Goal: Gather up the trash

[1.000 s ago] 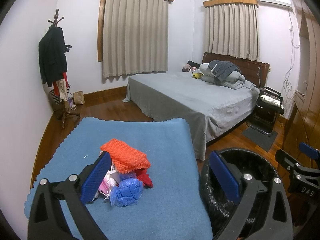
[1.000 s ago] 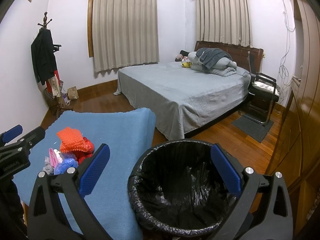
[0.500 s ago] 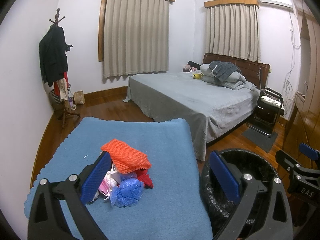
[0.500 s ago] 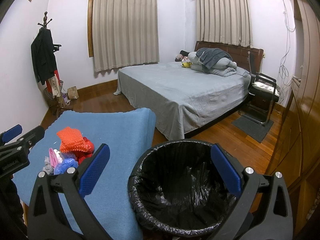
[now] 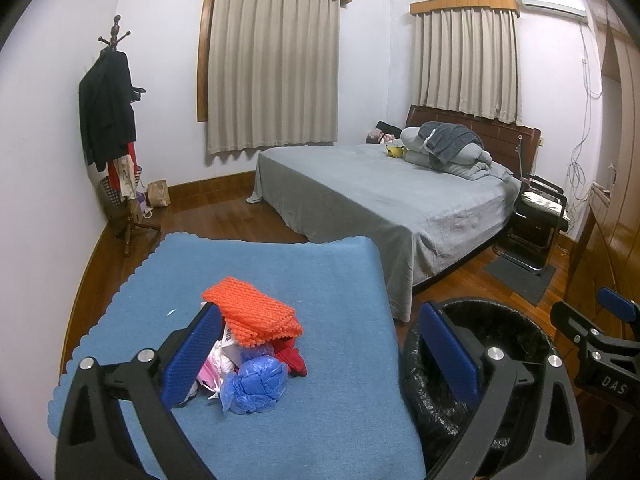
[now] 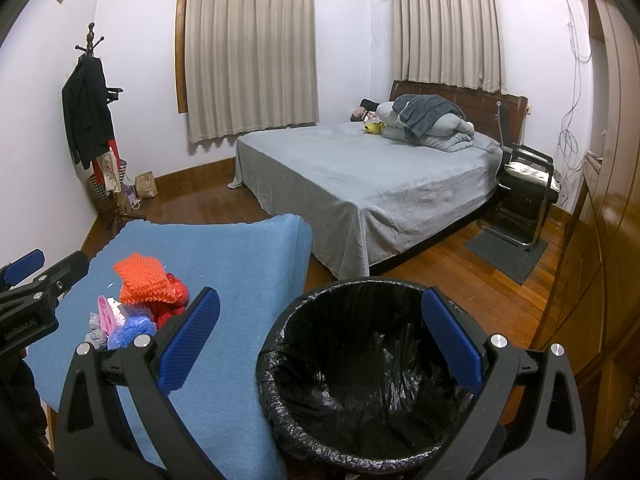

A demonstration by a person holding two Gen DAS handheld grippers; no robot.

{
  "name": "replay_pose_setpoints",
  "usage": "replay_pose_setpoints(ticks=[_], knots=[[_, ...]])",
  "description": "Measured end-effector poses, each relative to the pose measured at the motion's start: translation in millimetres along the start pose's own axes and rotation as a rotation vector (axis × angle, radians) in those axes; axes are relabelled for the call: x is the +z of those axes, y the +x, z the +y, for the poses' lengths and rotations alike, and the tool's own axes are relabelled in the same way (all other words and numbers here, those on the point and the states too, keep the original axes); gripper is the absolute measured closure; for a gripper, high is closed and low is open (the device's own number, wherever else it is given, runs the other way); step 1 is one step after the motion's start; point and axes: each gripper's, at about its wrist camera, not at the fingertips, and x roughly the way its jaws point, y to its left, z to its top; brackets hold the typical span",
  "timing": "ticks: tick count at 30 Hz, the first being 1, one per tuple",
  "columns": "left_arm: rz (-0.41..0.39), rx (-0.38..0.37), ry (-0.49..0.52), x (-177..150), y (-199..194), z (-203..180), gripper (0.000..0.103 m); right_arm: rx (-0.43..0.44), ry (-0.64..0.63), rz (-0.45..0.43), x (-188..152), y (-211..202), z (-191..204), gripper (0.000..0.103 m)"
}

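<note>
Left wrist view: left gripper point(image 5: 320, 354) spread wide, gripping nothing, hovering over a blue cloth point(image 5: 340, 280). Between the blue pads, a small trash pile point(image 5: 256, 348) on the cloth: orange foam netting point(image 5: 252, 316) on top, a crumpled blue plastic wad point(image 5: 256, 386) in front, pink and white scraps point(image 5: 218, 366) just beside the left pad, something red point(image 5: 292, 358) tucked under the netting. To the right, off the cloth's edge, a trash bin point(image 5: 512, 332) lined with a black bag, partly behind the right finger.

Right wrist view: right gripper point(image 6: 320, 342) also wide apart, empty, poised right above the bin's open mouth, bag crinkled around the rim. Trash pile to the left on the cloth, well apart from this gripper. Behind, a grey-covered bed point(image 6: 360, 176), a coat stand point(image 6: 90, 120) in the corner, wooden floor point(image 6: 460, 276).
</note>
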Motion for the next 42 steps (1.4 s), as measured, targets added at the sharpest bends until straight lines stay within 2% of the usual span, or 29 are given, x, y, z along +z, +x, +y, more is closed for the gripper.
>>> replay_pose_setpoints(ticks=[30,36,42], knots=[[0.002,0.005,-0.01,-1,1,4,0.006,0.015,-0.01,0.006,-1,4,11,0.005],[0.001,0.056,-0.028,-5,6,20,0.006,0.069,-0.023,0.004,-3,28,29,0.005],[0.002,0.138,-0.056,-16,22,56,0.006,0.148,-0.049,0.009,-4,55,57,0.005]])
